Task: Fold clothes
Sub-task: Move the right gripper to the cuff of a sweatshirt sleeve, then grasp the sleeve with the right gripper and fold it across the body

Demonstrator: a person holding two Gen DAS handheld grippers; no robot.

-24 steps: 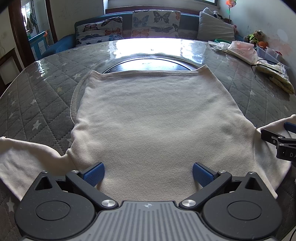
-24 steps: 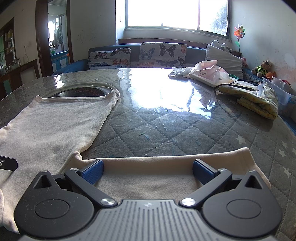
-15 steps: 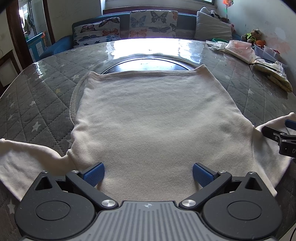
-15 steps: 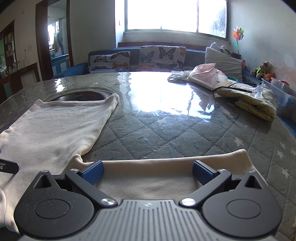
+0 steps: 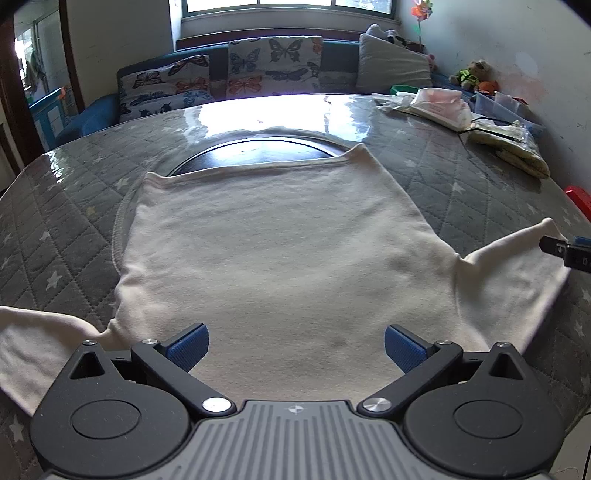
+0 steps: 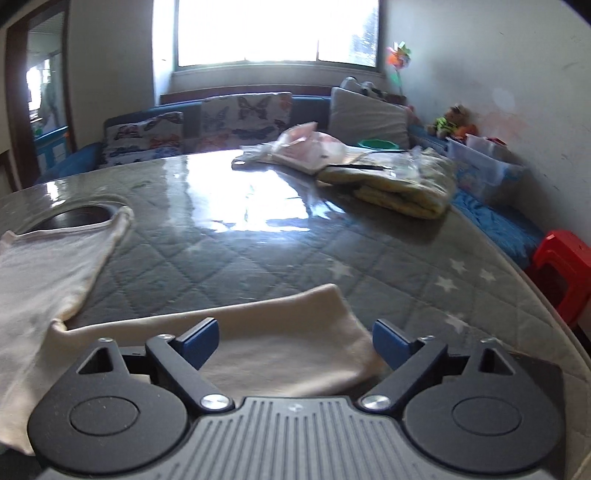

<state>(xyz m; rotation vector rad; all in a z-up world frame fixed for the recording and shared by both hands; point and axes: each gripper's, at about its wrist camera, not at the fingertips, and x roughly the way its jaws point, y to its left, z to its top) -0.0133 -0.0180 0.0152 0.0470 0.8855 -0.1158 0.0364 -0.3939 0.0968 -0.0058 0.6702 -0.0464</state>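
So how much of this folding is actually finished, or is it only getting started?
Only starting. The cream shirt looks spread flat on the quilted table, so the laying-out is done, and no fold shows yet. Both tools hang over it with jaws open and empty: the left gripper above the shirt's near edge, the right gripper above the right sleeve. Left to do: both sleeves and the body.

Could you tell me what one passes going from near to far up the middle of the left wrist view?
left gripper → cream shirt → dark round inset → butterfly cushions → window
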